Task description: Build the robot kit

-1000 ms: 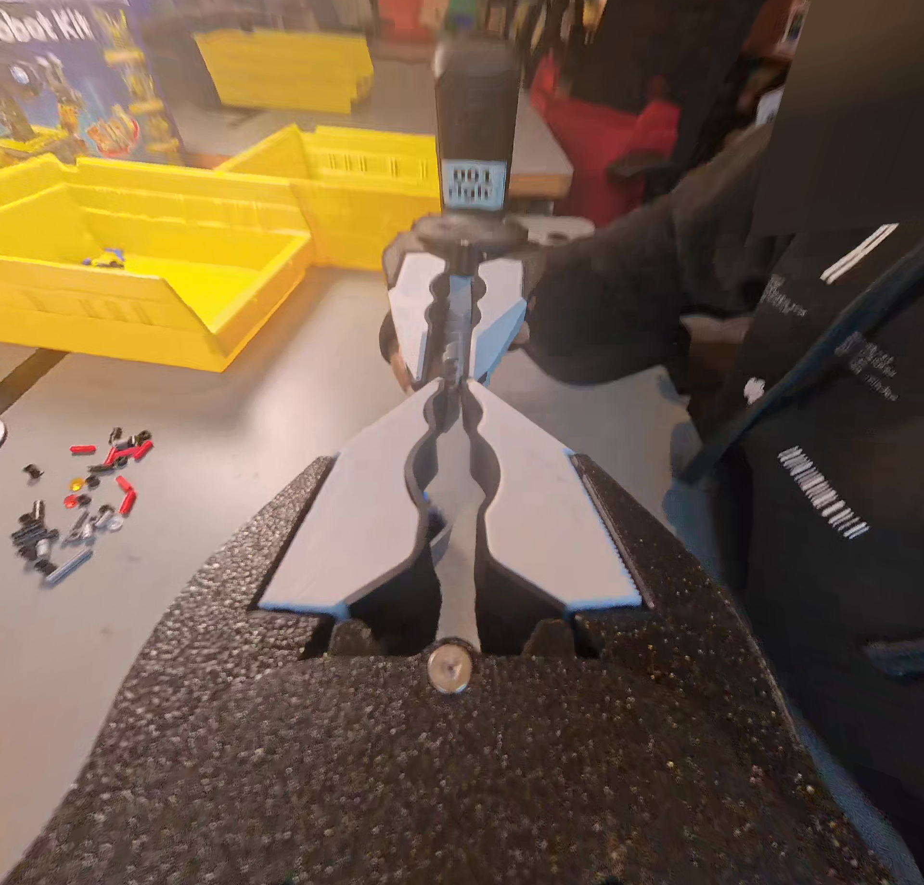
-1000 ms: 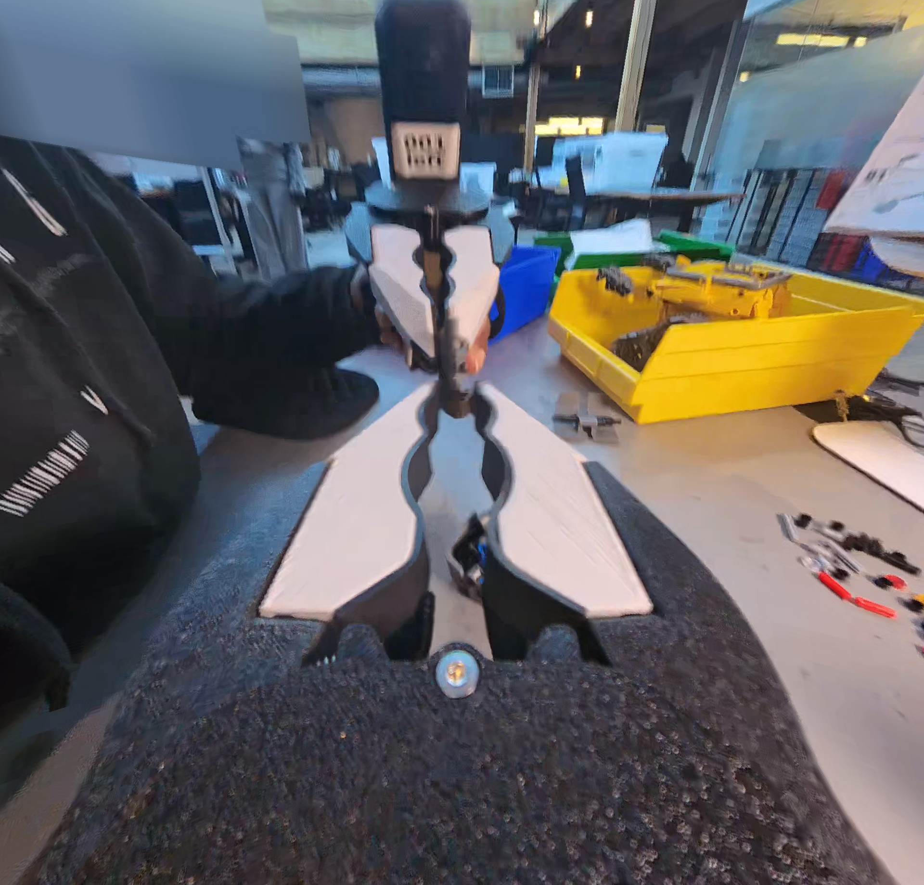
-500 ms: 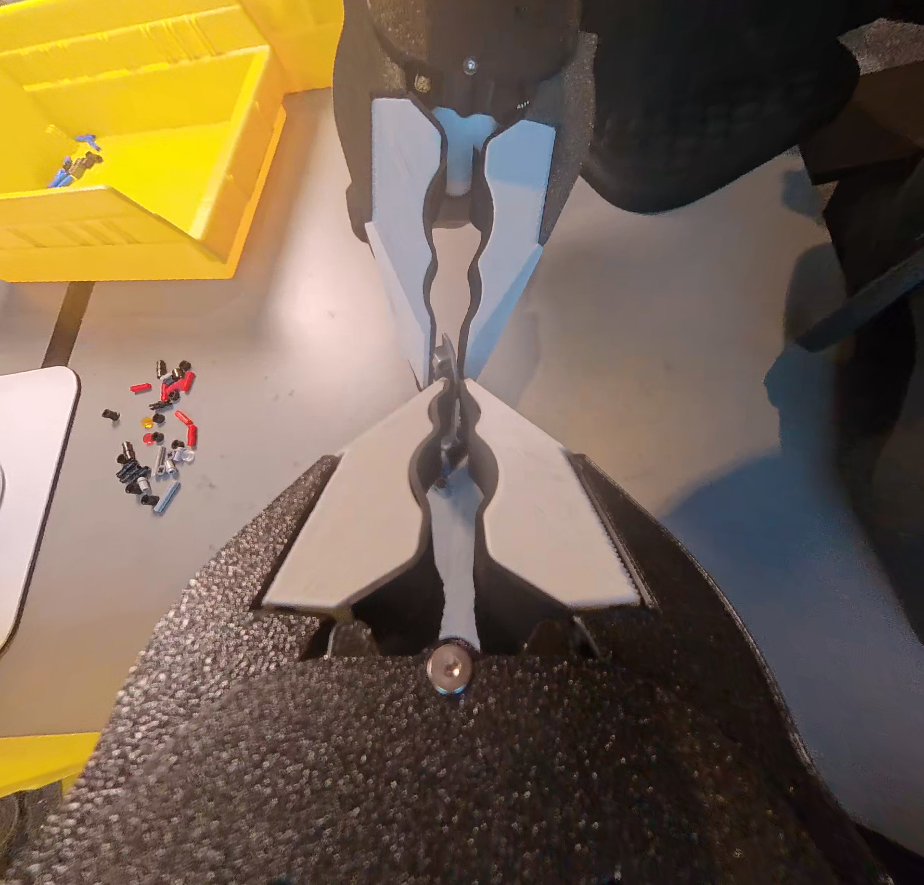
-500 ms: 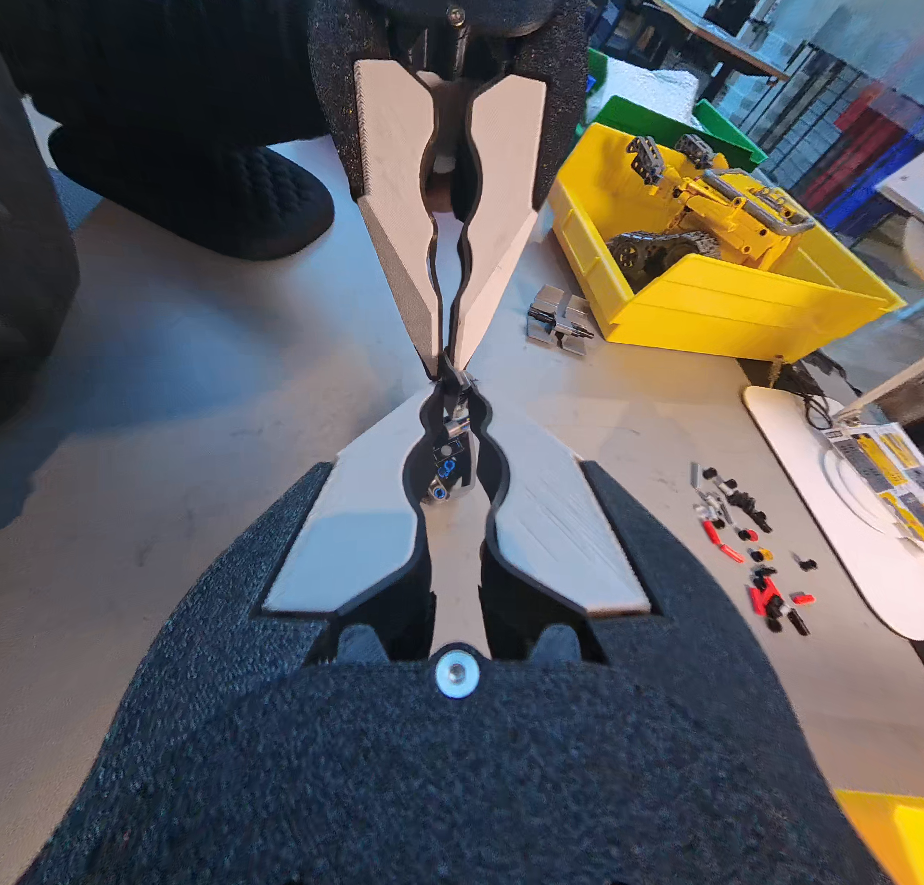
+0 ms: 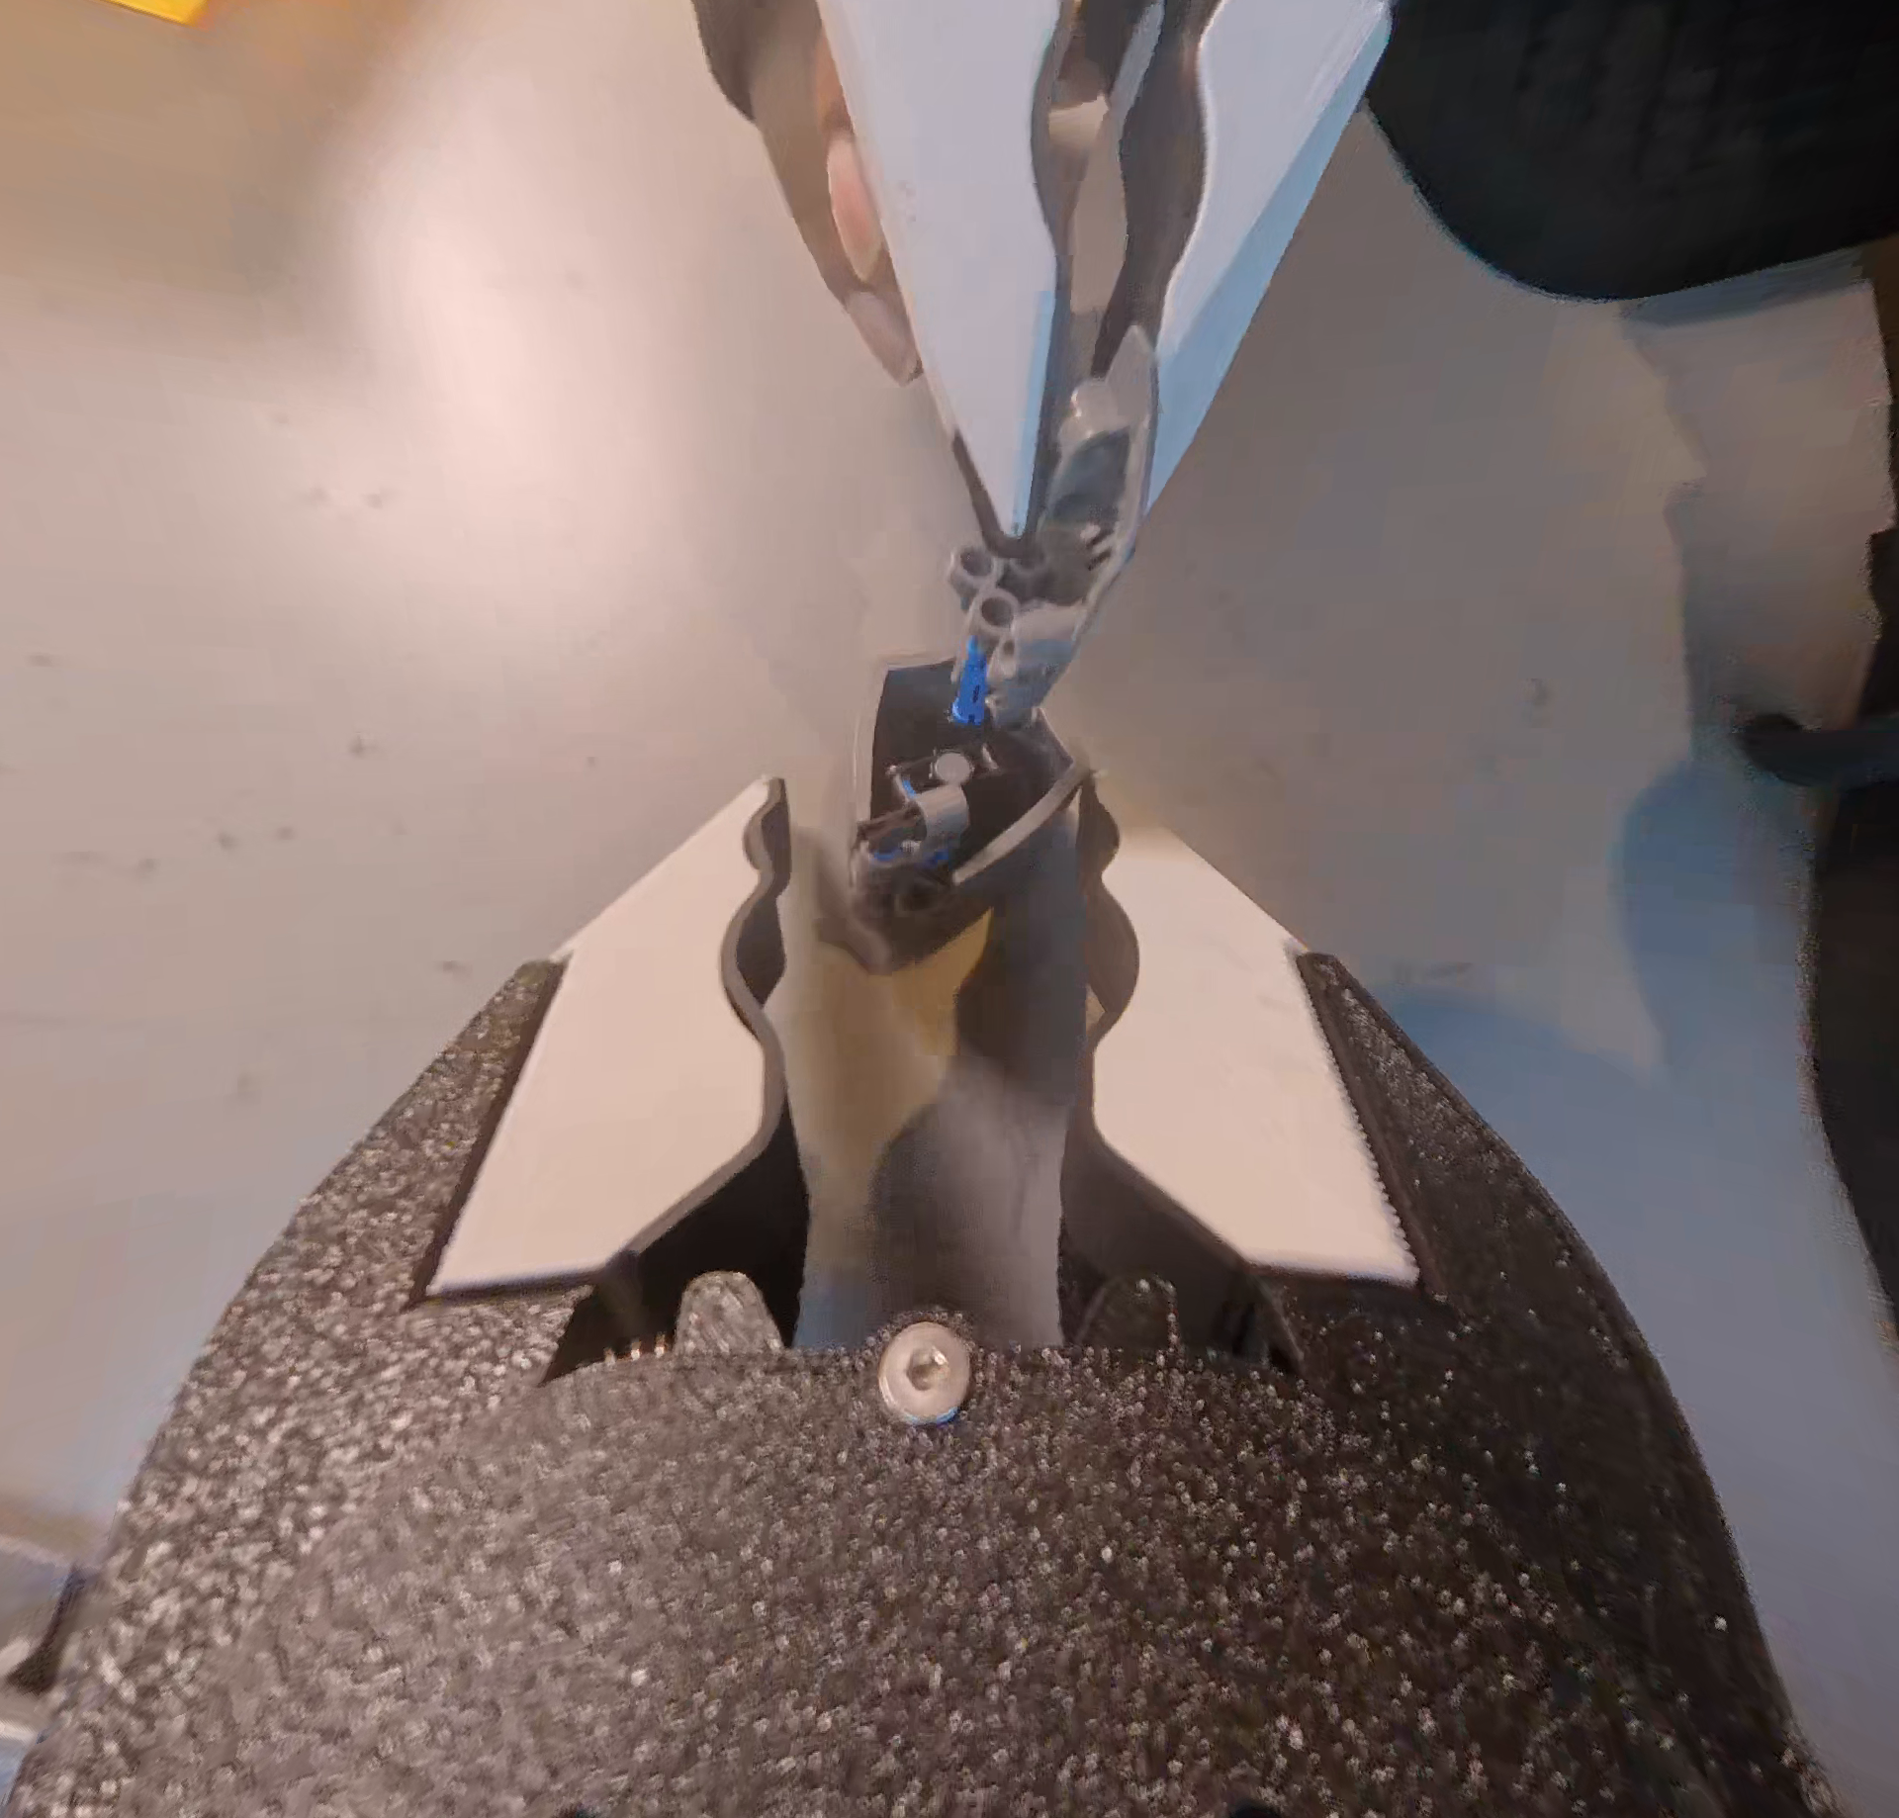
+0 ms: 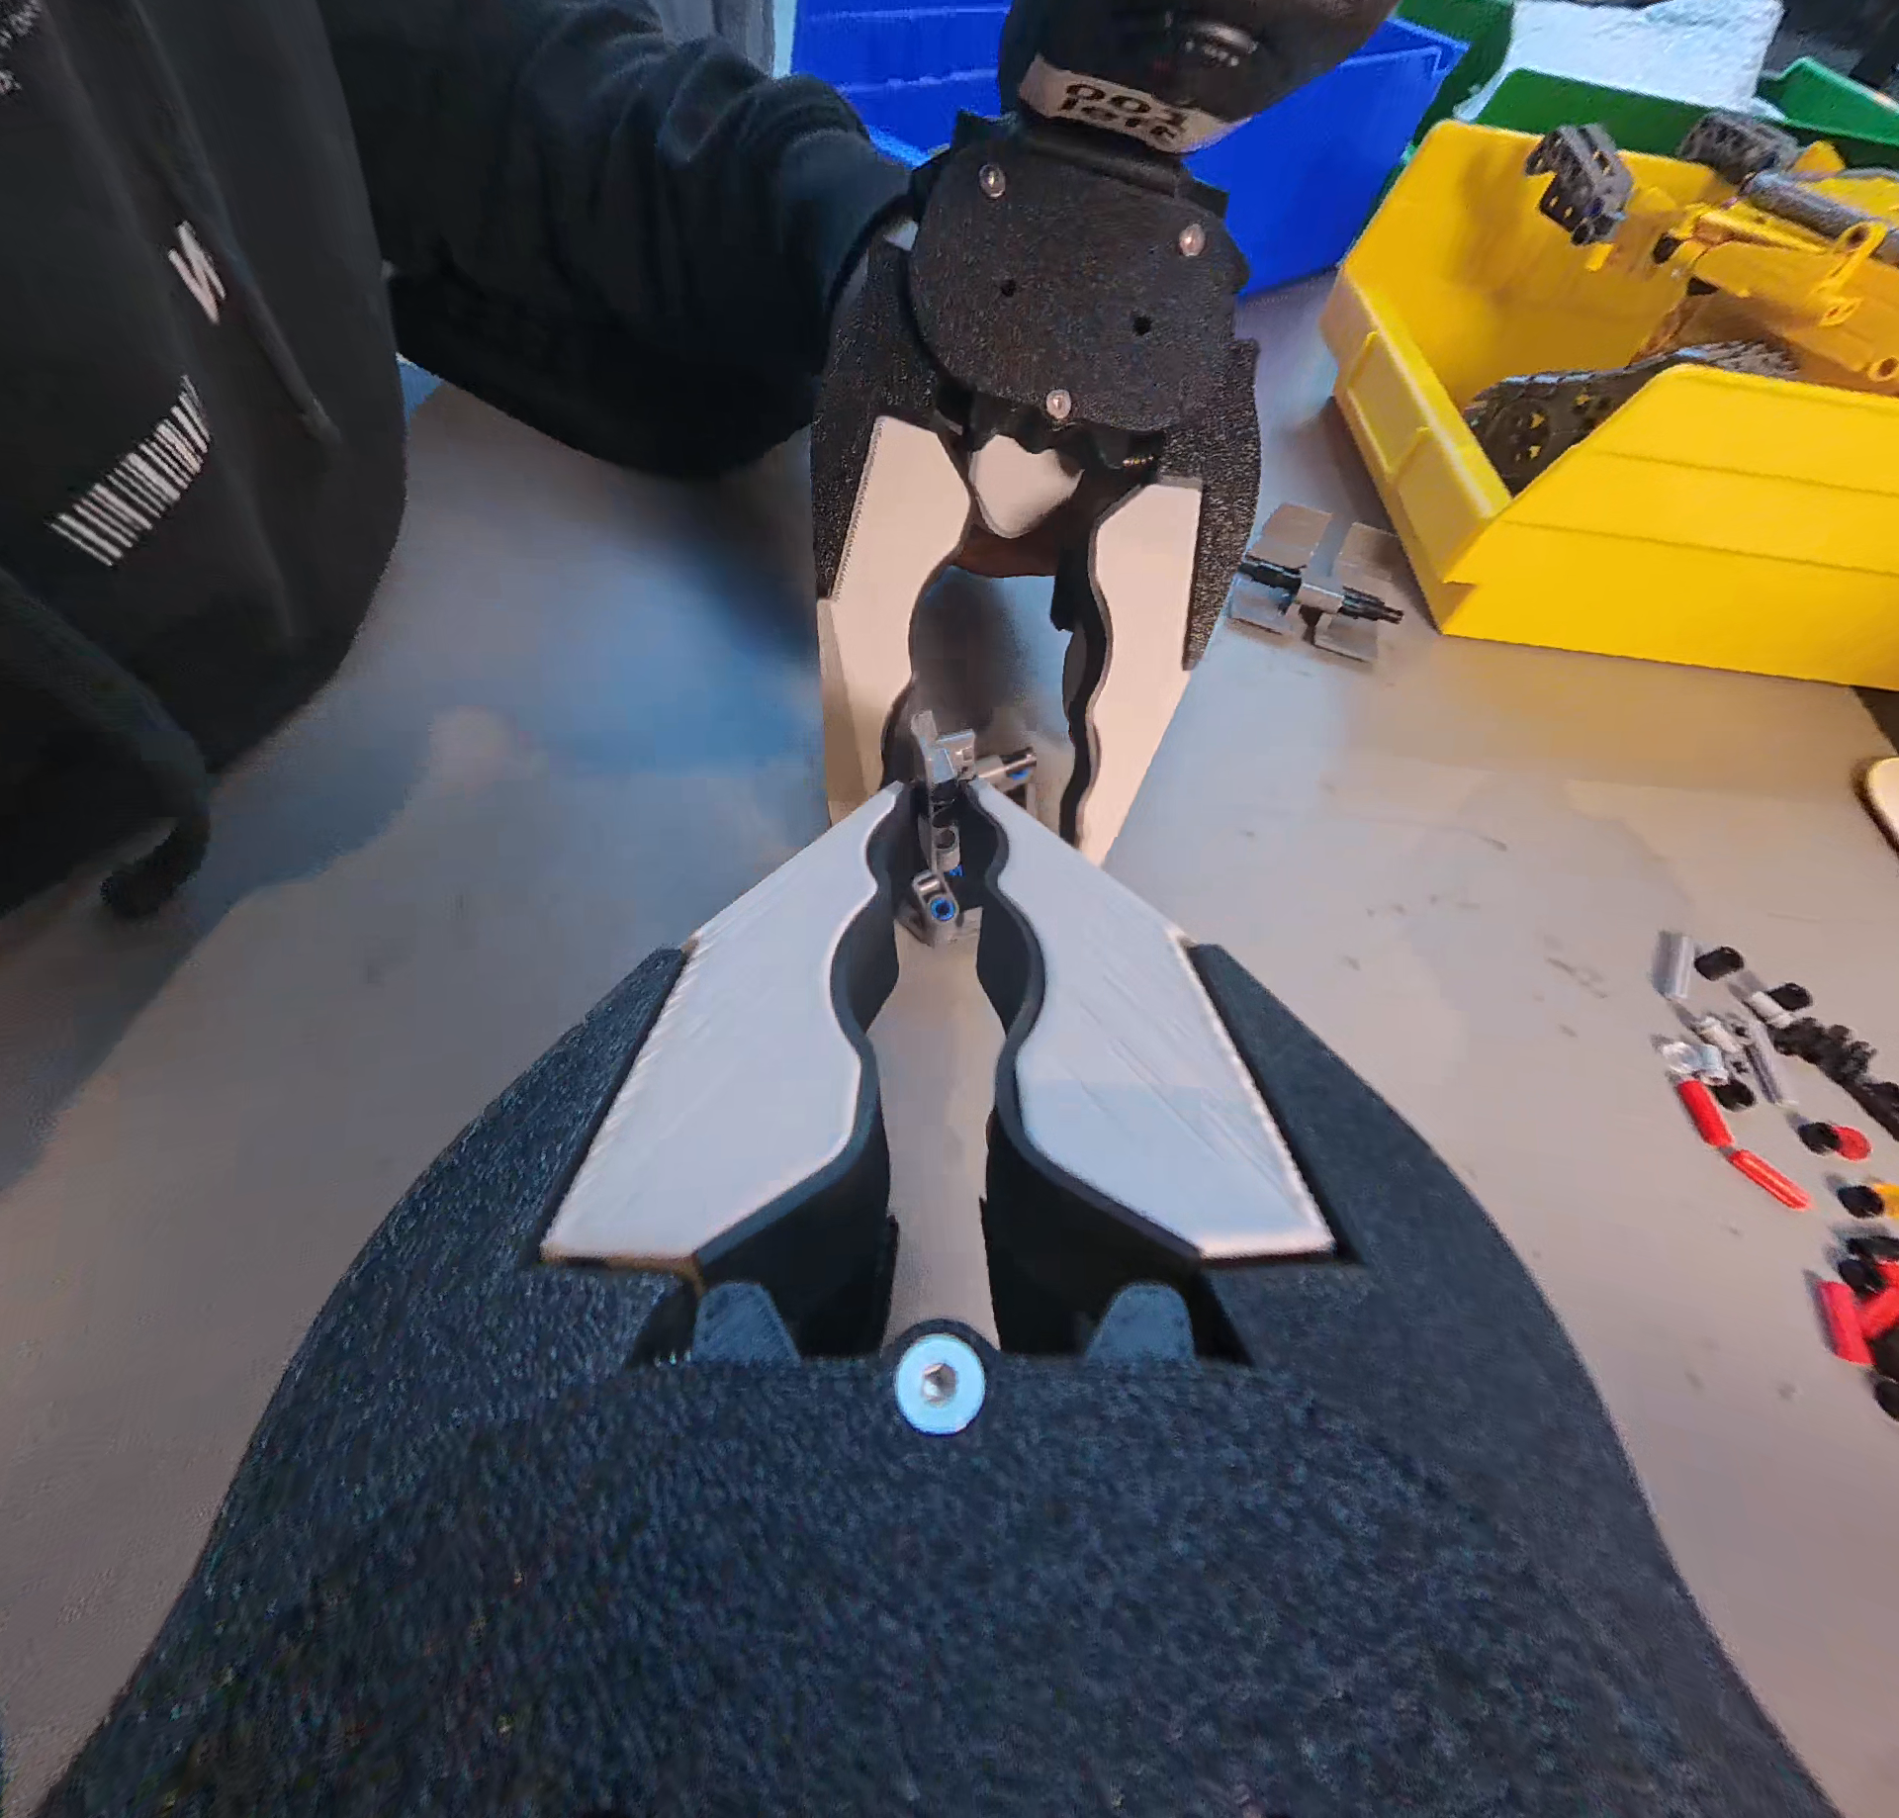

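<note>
My right gripper (image 6: 940, 792) is shut on a small grey toy-brick assembly (image 6: 937, 844) with blue pins and holds it just above the grey table (image 6: 1387, 895). My left gripper (image 5: 930, 792) faces it tip to tip with its jaws apart. One end of the assembly (image 5: 925, 834) sits in the gap between them. In the left wrist view the right gripper (image 5: 1038, 535) comes down from above, pinching the grey bricks (image 5: 1012, 628). In the right wrist view the left gripper's fingers (image 6: 1141, 638) stand spread on either side of the assembly.
A yellow bin (image 6: 1644, 556) holding a yellow toy vehicle stands at the right, with a blue bin (image 6: 1326, 124) and a green bin (image 6: 1829, 94) behind. A grey part (image 6: 1305, 587) and loose red and black pieces (image 6: 1767, 1101) lie on the table. A person's black sleeve (image 6: 617, 227) is at left.
My left gripper has opened and let go of the assembly. Both grippers have tilted down toward the table. The right gripper still holds the assembly.
</note>
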A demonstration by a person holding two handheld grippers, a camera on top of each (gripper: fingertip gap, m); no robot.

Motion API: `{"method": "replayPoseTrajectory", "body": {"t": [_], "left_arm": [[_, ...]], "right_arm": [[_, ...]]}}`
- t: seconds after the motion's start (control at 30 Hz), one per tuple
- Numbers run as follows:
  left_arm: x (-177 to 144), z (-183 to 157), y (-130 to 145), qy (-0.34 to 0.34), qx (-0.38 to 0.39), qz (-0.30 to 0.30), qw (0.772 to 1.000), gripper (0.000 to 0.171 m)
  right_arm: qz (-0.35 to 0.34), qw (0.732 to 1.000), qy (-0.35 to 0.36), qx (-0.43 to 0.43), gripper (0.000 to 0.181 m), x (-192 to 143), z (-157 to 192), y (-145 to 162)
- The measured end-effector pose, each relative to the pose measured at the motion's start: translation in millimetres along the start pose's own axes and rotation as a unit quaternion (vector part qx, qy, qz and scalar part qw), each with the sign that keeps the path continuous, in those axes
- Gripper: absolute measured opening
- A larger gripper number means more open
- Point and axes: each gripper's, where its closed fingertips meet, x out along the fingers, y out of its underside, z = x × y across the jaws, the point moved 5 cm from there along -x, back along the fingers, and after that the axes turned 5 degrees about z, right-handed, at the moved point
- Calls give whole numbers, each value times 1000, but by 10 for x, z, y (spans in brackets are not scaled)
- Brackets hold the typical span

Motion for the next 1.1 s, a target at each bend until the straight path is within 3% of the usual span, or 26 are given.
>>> {"method": "replayPoseTrajectory", "body": {"t": [0.1, 0.37, 0.77, 1.1], "left_arm": [[19, -17, -15, 8, 29, -7, 1000, 42], [10, 7, 7, 46, 49, -17, 998, 42], [11, -11, 17, 49, 65, -25, 996, 41], [8, -11, 25, 51, 69, -27, 996, 41]], "right_arm": [[7, 1000, -8, -7, 7, 25, 15, 35], [-3, 999, -36, 5, 7, 29, -27, 47], [-40, 996, -60, 45, 7, 33, -54, 20], [-11, 995, -92, 49, 7, 49, -47, 66]]}}
